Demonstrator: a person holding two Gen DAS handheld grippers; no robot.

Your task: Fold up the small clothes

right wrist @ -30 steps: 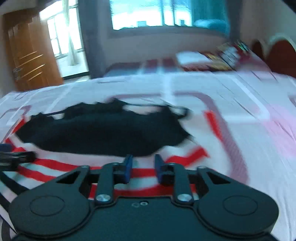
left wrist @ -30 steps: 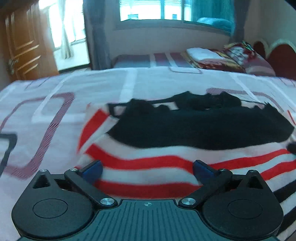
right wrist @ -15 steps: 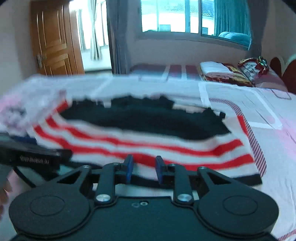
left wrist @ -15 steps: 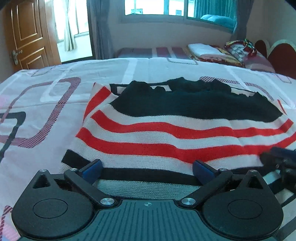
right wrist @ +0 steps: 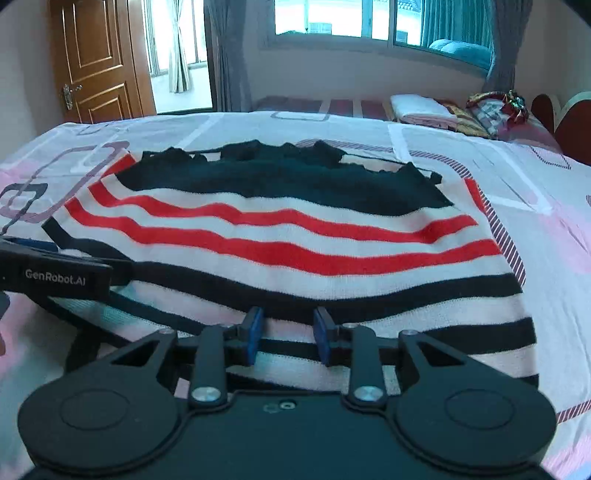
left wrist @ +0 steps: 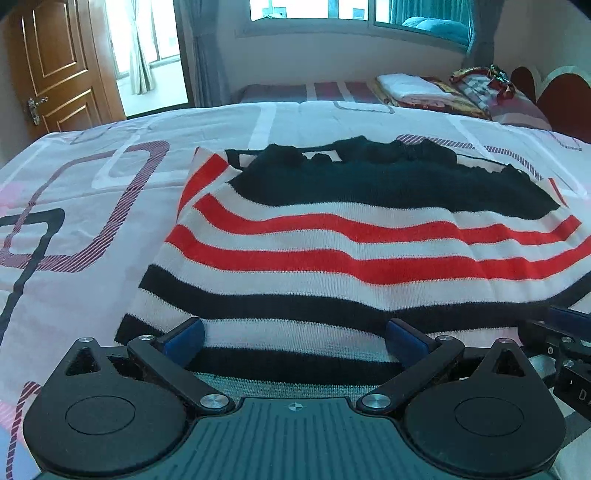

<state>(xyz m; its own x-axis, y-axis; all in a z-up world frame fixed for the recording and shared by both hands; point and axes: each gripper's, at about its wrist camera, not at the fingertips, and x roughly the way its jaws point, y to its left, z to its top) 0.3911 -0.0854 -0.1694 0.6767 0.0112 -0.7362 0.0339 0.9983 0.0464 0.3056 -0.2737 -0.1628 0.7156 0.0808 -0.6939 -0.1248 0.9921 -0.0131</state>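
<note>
Left wrist view: the left gripper (left wrist: 295, 341) sits low over the near hem of a striped knit sweater (left wrist: 351, 254), its blue-padded fingers (left wrist: 183, 339) spread wide with the black-and-white hem bands showing between them; nothing is clamped. The sweater lies spread on a bed sheet (left wrist: 92, 206) printed with rounded-rectangle outlines, its far part solid black, then red and white stripes, then black and white stripes nearest the camera. At the lower right edge, part of the right gripper (left wrist: 561, 343) lies against the sweater's near right portion. Beyond the bed stand a wooden door (left wrist: 55, 62), a window (left wrist: 354, 11) with grey curtains, and a second bed bearing folded bedding (left wrist: 413, 86). Right wrist view: the right gripper (right wrist: 284, 338) hovers at the sweater's (right wrist: 280, 236) near hem, its blue fingers (right wrist: 252, 334) parted by a narrow gap; hem fabric shows through that gap, but the fingers do not close on it. The left gripper (right wrist: 59, 275), lettered "GenRobot.AI", enters from the left edge over the sweater's near left portion. The garment occupies the middle of the bed sheet (right wrist: 546, 236), with the wooden door (right wrist: 92, 59) and the window (right wrist: 369, 18) behind.
</note>
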